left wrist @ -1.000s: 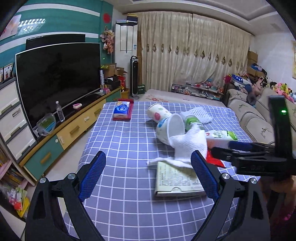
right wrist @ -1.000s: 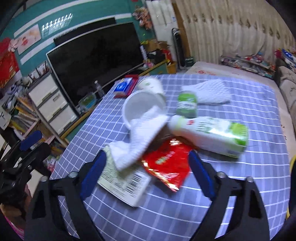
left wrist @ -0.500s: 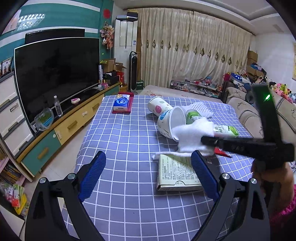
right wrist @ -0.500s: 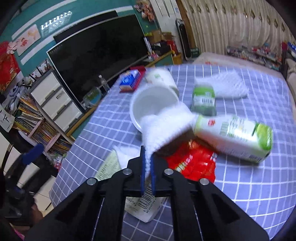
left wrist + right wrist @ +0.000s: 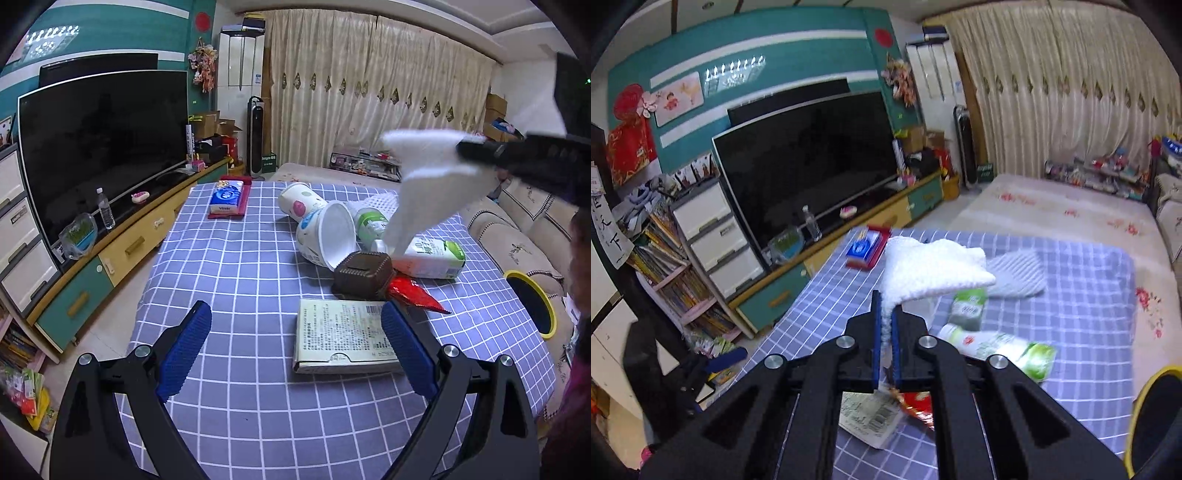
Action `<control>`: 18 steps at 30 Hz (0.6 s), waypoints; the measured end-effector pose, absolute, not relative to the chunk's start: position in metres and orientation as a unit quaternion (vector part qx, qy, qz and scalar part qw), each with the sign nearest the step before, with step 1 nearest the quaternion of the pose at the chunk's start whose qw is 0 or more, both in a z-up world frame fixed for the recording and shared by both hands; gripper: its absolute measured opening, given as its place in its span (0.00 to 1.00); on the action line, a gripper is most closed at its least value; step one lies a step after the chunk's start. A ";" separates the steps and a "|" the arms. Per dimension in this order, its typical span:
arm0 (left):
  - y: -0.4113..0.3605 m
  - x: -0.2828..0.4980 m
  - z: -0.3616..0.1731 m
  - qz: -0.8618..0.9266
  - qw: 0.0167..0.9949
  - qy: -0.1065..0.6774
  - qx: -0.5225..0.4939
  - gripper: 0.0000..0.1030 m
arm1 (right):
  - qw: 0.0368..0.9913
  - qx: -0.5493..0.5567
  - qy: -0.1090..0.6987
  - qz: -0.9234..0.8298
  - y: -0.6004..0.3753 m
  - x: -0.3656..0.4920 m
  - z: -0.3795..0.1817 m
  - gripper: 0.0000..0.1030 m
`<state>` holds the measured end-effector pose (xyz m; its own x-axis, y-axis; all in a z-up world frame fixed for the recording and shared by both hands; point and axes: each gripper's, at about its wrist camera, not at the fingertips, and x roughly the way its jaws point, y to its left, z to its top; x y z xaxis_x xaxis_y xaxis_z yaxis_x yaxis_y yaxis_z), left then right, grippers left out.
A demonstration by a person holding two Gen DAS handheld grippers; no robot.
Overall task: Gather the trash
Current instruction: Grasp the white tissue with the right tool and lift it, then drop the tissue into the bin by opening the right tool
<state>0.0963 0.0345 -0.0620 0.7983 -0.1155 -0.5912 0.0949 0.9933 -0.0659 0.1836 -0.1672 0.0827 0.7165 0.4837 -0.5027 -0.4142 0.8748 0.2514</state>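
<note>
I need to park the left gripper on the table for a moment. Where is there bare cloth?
Bare checked cloth runs between the tissue pack and the flat box, and nearer, under the open left gripper. Crowded: cups, brown box, bottle, red wrapper.
</note>
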 end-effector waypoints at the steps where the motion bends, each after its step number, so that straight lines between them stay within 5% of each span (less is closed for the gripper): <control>1: 0.035 0.098 -0.064 -0.058 0.948 0.313 -0.016 0.89 | 0.929 0.060 0.279 0.235 -0.177 0.179 0.088 0.05; 8: 0.018 0.104 -0.065 -0.075 0.946 0.314 -0.012 0.89 | 0.949 0.060 0.280 0.129 -0.263 0.162 0.089 0.06; 18: -0.014 0.119 -0.072 -0.096 0.941 0.323 -0.006 0.89 | 0.919 0.101 0.371 -0.092 -0.432 0.159 0.004 0.07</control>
<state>0.1190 -0.0141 -0.0721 0.7726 -0.1841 -0.6077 0.1767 0.9816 -0.0727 0.1593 -0.4323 0.0038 0.7082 -0.0944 -0.6997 0.2440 0.9627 0.1170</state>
